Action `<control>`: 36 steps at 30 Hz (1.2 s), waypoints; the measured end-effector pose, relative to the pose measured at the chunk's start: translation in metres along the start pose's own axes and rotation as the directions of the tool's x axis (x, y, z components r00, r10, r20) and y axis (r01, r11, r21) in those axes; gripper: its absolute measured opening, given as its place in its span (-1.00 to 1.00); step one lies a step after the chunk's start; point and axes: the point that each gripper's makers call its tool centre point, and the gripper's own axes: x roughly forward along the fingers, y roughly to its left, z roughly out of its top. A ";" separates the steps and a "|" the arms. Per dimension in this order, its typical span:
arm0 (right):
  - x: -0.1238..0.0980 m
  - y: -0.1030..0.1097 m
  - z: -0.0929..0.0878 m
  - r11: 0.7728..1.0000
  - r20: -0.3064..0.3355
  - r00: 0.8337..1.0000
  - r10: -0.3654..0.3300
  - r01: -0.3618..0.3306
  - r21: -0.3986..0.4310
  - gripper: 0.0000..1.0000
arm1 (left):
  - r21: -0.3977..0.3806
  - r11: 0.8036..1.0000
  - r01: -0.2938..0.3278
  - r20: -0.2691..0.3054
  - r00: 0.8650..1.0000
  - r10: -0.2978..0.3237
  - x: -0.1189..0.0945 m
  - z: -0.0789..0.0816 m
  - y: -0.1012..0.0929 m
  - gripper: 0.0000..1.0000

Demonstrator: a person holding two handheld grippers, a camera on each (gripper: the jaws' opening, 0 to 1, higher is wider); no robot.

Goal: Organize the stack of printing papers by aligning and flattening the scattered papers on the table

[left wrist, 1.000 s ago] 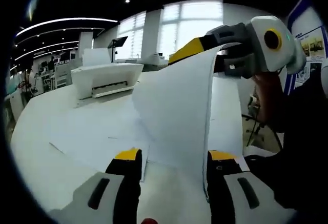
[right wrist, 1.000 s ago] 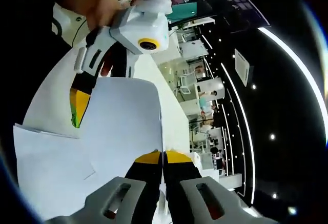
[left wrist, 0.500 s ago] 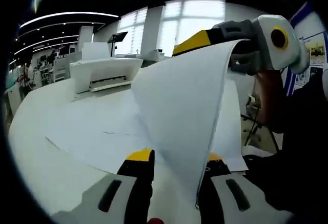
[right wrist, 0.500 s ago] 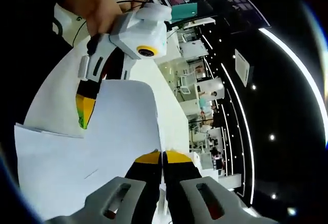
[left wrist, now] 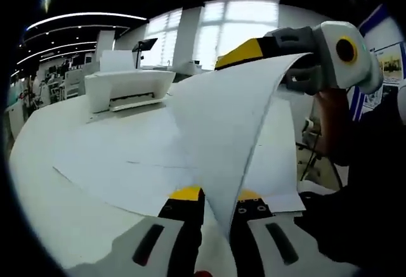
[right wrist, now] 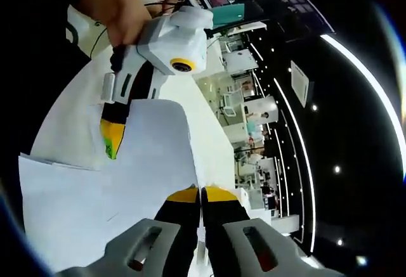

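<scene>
On white table point(left wrist: 38, 182) near printer point(left wrist: 127, 88), lifted sheet point(left wrist: 222, 131) is clamped at opposite edges by left gripper point(left wrist: 214, 196) and right gripper point(right wrist: 202, 192), above scattered papers point(left wrist: 120, 163); lowering and squaring judged next.

In the left gripper view, a lifted paper sheet point(left wrist: 228, 131) rises through the frame's center, walling off the right half. Left of it, flat papers point(left wrist: 120, 163) lie low on the white table point(left wrist: 38, 188), open to a pass. At upper left, 1 white printer point(left wrist: 127, 87) blocks the table's far edge.
</scene>
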 end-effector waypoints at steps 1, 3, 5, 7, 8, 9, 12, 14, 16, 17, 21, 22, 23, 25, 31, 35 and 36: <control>0.000 0.000 0.001 1.000 0.002 1.000 -0.001 0.001 0.000 -1.00 | 0.004 1.000 -0.001 0.001 1.000 0.001 0.000 0.000 0.000 -0.76; 0.000 -0.001 0.001 1.000 0.003 1.000 -0.006 0.006 -0.003 -1.00 | 0.024 1.000 -0.004 0.002 1.000 0.004 -0.001 -0.001 0.001 -0.85; 0.000 -0.002 0.000 1.000 -0.005 1.000 -0.016 0.016 -0.011 -1.00 | 0.030 1.000 -0.008 0.003 1.000 0.008 -0.001 -0.002 0.002 -0.86; 0.000 -0.002 0.000 1.000 -0.004 1.000 -0.015 0.015 -0.008 -1.00 | 0.027 1.000 -0.012 0.005 1.000 0.012 -0.002 -0.002 0.004 -0.86; 0.000 -0.001 0.000 1.000 -0.003 1.000 -0.015 0.015 -0.007 -1.00 | 0.036 0.999 -0.013 0.004 1.000 0.013 -0.002 -0.002 0.004 -0.87; 0.000 -0.001 0.001 1.000 -0.003 1.000 -0.014 0.014 -0.007 -1.00 | 0.047 0.999 -0.013 0.001 1.000 0.013 -0.003 -0.003 0.004 -0.87; 0.000 -0.001 0.001 1.000 -0.003 1.000 -0.017 0.017 -0.005 -1.00 | 0.062 0.998 -0.016 -0.004 1.000 0.016 -0.003 -0.003 0.003 -0.87; -0.001 -0.002 0.002 1.000 -0.002 1.000 -0.021 0.021 0.000 -0.99 | 0.079 0.997 -0.023 -0.008 1.000 0.024 -0.003 -0.003 0.003 -0.87; -0.002 -0.003 0.003 1.000 0.000 1.000 -0.027 0.027 0.001 -0.96 | 0.123 0.992 -0.039 -0.013 0.999 0.041 -0.004 -0.003 0.003 -0.87; -0.003 -0.004 0.003 1.000 0.002 1.000 -0.031 0.031 0.002 -0.94 | 0.129 0.991 -0.042 -0.014 0.999 0.044 -0.004 -0.003 0.003 -0.87; -0.006 -0.006 0.004 0.999 0.010 0.999 -0.037 0.037 0.007 -0.87 | 0.228 0.971 -0.074 -0.029 0.996 0.083 -0.006 -0.005 0.007 -0.87; -0.006 -0.006 0.005 0.999 0.014 0.999 -0.037 0.036 0.012 -0.85 | 0.244 0.967 -0.080 -0.031 0.995 0.090 -0.006 -0.005 0.007 -0.87; -0.007 -0.007 0.005 0.999 0.017 0.999 -0.036 0.036 0.016 -0.84 | 0.259 0.962 -0.086 -0.032 0.995 0.098 -0.007 -0.006 0.007 -0.87; -0.009 -0.007 0.004 0.999 0.022 0.999 -0.037 0.037 0.021 -0.81 | 0.287 0.953 -0.095 -0.033 0.994 0.108 -0.008 -0.006 0.006 -0.87; -0.016 -0.016 0.003 0.997 0.052 0.997 -0.055 0.053 0.054 -0.76 | 0.336 0.935 -0.110 -0.012 0.993 0.122 -0.011 -0.005 0.007 -0.87; -0.021 -0.022 -0.001 0.992 0.079 0.995 -0.067 0.059 0.108 -0.75 | 0.352 0.929 -0.110 0.004 0.993 0.116 -0.014 -0.006 0.007 -0.87; -0.023 -0.023 -0.002 0.990 0.091 0.994 -0.066 0.054 0.131 -0.72 | 0.357 0.928 -0.109 0.010 0.994 0.113 -0.015 -0.006 0.006 -0.87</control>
